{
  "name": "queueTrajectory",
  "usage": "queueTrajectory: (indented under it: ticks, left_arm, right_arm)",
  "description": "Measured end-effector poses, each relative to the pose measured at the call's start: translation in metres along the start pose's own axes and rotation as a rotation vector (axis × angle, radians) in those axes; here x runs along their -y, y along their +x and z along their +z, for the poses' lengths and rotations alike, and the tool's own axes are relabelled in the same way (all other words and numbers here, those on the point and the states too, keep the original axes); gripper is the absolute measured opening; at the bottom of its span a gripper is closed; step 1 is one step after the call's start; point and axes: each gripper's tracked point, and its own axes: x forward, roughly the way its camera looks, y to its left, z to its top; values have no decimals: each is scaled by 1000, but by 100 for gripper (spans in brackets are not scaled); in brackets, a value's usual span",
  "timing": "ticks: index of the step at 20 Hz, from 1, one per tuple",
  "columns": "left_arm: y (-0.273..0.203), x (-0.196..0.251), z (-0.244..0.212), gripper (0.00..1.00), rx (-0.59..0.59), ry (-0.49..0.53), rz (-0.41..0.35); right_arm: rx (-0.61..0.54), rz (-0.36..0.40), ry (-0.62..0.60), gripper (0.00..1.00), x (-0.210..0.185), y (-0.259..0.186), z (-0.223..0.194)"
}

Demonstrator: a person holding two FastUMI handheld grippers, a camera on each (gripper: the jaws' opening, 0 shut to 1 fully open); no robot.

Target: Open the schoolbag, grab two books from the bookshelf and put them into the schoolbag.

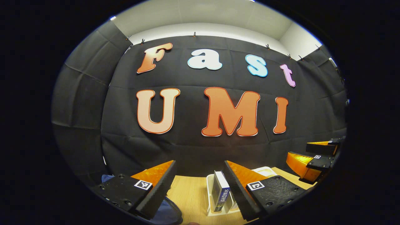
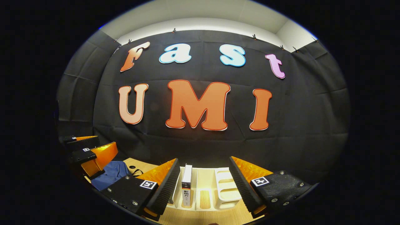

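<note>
Schoolbag [image 2: 111, 177] left of bookshelf [image 2: 225, 190] – both jaws wide.

Two hand-held grippers are up: the left hand-held gripper [image 1: 200, 182] and the right hand-held gripper [image 2: 204, 179]. One white bookshelf [image 2: 226, 187] stands on the one wooden desk [image 1: 190, 193], with one upright book [image 2: 187, 184] seen in its slots. One blue schoolbag [image 2: 112, 176] lies left of the bookshelf.
</note>
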Motion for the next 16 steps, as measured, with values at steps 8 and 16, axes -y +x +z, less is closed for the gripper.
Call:
queueTrajectory:
  ticks: [8, 16]
  left_arm:
    - [0, -11, -27, 93, -71, 8, -5]
    - [-12, -57, -93, 93, -256, 128, 55]
  right_arm:
    - [-26, -2, 3, 94, -1, 3, -12]
    - [-55, 2, 0, 94, 8, 17, -32]
